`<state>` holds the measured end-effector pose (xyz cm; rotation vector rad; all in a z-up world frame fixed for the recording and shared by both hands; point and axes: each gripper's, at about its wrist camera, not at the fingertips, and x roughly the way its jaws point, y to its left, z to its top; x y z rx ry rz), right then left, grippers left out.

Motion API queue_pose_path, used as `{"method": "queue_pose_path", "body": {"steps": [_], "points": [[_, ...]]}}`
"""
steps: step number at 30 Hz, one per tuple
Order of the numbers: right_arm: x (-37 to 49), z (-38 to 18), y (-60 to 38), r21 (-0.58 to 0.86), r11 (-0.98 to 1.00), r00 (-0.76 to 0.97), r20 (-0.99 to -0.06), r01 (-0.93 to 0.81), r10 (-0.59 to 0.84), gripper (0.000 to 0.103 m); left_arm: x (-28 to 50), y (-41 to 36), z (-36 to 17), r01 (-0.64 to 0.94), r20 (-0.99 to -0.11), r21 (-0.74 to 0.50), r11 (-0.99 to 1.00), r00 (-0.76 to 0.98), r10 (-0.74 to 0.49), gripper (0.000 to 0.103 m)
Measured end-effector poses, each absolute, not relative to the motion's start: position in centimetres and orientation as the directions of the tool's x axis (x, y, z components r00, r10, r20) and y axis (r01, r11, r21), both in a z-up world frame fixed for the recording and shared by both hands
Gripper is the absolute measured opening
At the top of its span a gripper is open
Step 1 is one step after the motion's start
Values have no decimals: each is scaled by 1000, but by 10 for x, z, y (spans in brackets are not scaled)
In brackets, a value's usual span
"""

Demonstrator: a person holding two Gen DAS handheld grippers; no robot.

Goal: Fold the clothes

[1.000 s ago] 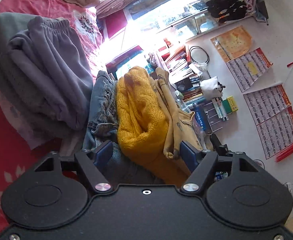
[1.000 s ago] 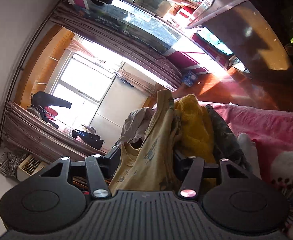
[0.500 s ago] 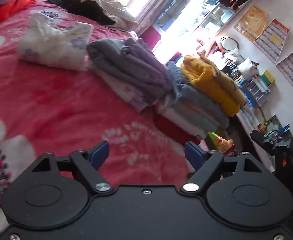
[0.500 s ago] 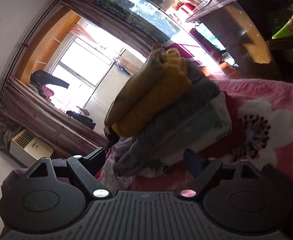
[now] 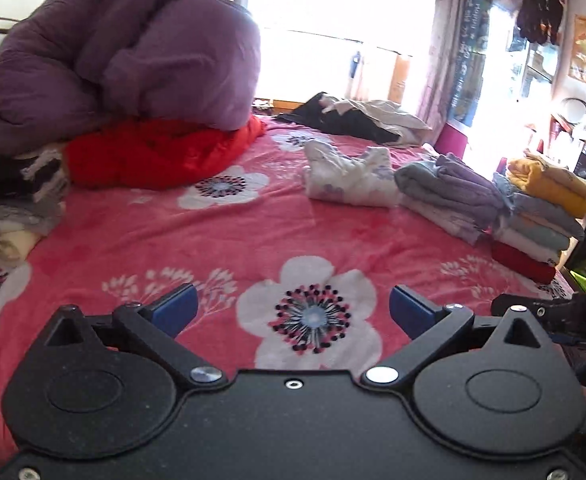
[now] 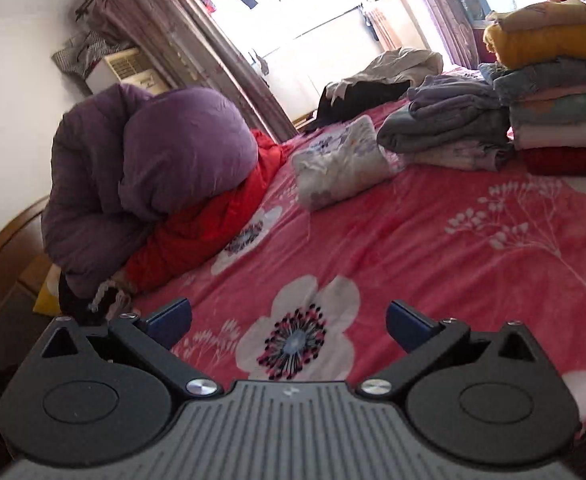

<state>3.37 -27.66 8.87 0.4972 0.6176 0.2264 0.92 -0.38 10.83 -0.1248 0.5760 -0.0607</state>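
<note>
A tall folded stack with a tan garment and a yellow sweater (image 5: 545,188) (image 6: 549,44) on top stands at the bed's right edge. Beside it lie a folded grey and lilac pile (image 5: 449,192) (image 6: 449,124) and a folded white floral garment (image 5: 349,178) (image 6: 341,164). An unfolded black and beige heap (image 5: 353,118) (image 6: 381,76) lies at the far side. My left gripper (image 5: 293,304) and right gripper (image 6: 289,316) hover over the pink floral bedspread (image 5: 213,240) (image 6: 413,240). Both have their jaws opening wide, with nothing between them.
A bulky purple duvet (image 5: 125,60) (image 6: 153,168) rests on a red quilt (image 5: 153,156) (image 6: 213,224) at the left. More folded linen (image 5: 13,208) sits at the left edge. A wooden headboard (image 6: 1,252) borders the bed. Shelves and a bright window lie beyond.
Both grippers were shut on the tan garment on top of the yellow sweater stack. They let go, pulled back and swung left over the bedspread, jaws spreading wide.
</note>
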Motion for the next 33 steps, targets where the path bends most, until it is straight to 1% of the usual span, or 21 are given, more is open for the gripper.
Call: {"method": "queue_pose_path", "body": {"steps": [2, 5, 7, 8, 10, 12, 15, 19, 23, 26, 33], "points": [[15, 92, -254, 461, 885, 774, -538, -61, 333, 103, -12, 5, 102, -45, -533, -154, 987, 845, -44, 103], [-1, 90, -231, 392, 917, 761, -572, -76, 307, 103, -32, 9, 88, -14, -543, -168, 986, 836, -81, 103], [-14, 86, -221, 351, 934, 759, -588, -71, 278, 103, -39, 4, 81, 20, -544, -134, 991, 834, -90, 103], [-19, 84, -217, 331, 941, 758, -596, -68, 264, 103, -41, 1, 80, 18, -541, -98, 995, 838, -69, 103], [-29, 82, -210, 293, 954, 753, -615, -55, 233, 103, -49, -1, 79, 23, -531, -67, 997, 846, -55, 103], [-36, 79, -206, 268, 962, 751, -625, -46, 210, 103, -51, 5, 80, 21, -535, -112, 994, 841, -78, 103], [-45, 77, -202, 244, 969, 755, -628, -37, 188, 103, -55, 17, 76, 17, -548, -189, 982, 828, -120, 103], [-50, 76, -199, 216, 976, 761, -628, -29, 162, 103, -60, 14, 72, 25, -548, -161, 987, 829, -111, 103], [-56, 78, -195, 179, 983, 777, -615, -32, 137, 103, -60, 2, 67, 47, -556, -82, 996, 827, -85, 103], [-55, 73, -193, 164, 986, 785, -607, -28, 123, 103, -57, 7, 63, 49, -569, -115, 992, 816, -106, 103], [-56, 55, -191, 165, 985, 797, -589, -43, 134, 103, -51, 7, 52, 26, -588, -102, 994, 805, -81, 103]]}}
